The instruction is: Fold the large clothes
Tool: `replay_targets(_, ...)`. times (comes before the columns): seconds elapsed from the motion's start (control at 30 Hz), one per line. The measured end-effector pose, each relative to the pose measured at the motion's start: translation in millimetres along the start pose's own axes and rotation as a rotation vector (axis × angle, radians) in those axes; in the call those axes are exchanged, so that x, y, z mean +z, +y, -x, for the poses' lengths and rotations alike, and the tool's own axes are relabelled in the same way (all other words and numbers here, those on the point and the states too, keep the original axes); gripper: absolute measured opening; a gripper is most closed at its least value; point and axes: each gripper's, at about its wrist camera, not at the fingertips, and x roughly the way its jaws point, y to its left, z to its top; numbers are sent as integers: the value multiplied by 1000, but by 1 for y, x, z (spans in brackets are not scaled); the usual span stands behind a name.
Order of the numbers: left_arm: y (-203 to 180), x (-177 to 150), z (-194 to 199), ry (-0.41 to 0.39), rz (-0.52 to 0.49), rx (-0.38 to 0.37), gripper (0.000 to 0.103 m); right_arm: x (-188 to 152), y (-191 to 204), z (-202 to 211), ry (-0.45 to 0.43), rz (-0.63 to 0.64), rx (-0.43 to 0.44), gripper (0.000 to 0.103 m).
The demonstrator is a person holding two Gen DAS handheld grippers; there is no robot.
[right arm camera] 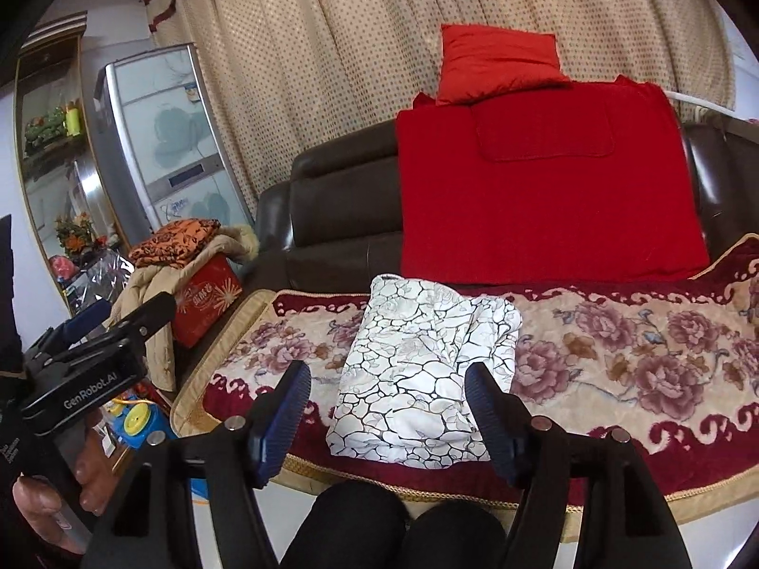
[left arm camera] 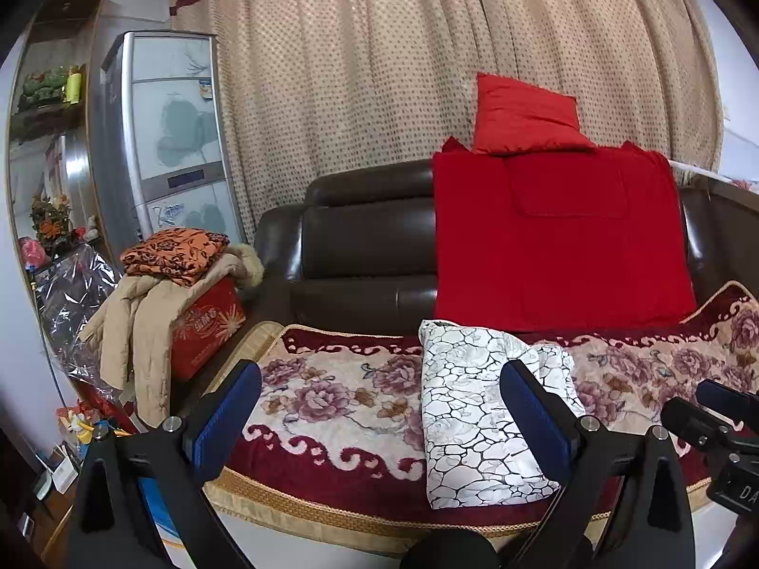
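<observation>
A white garment with a dark crackle print (left arm camera: 479, 408) lies folded into a compact rectangle on the floral sofa cover (left arm camera: 332, 393). It also shows in the right wrist view (right arm camera: 417, 379). My left gripper (left arm camera: 379, 408) is open and empty, held in front of the sofa's edge, with the garment near its right finger. My right gripper (right arm camera: 386, 408) is open and empty, held in front of the garment's near end without touching it. The left gripper's body (right arm camera: 90, 379) shows at the left of the right wrist view.
A red blanket (left arm camera: 559, 237) and red pillow (left arm camera: 526, 116) rest on the dark leather sofa back (left arm camera: 360, 242). At the left, a red box (left arm camera: 208, 327) carries a beige coat (left arm camera: 142, 322) and orange folded cloth (left arm camera: 175, 251). A tall appliance (left arm camera: 166, 133) stands before the curtain (left arm camera: 379, 57).
</observation>
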Motion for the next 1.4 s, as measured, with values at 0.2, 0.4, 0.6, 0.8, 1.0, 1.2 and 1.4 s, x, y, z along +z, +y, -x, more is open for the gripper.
replay_targets(0.2,4,3,13,-28,3,27,100,3,5,18,-35,2,7,72)
replay_targets(0.4,7,5,22,-51,9,38,100,5,10,32,-68,16,0,72)
replay_targets(0.6,13,7,30,-69,21,45,101,6,14,36,-77,20,-11,73)
replay_targets(0.8,19,7,34,-82,36,53,101,5,18,35,-73,27,-19,73)
replay_targets(1.0,25,6,37,-85,47,56,101,4,20,37,-77,27,-15,73)
replay_targets(1.2,30,7,39,-88,58,59,101,5,22,37,-80,30,-14,73)
replay_targets(1.4,32,7,40,-91,65,67,101,5,22,39,-90,32,-13,73)
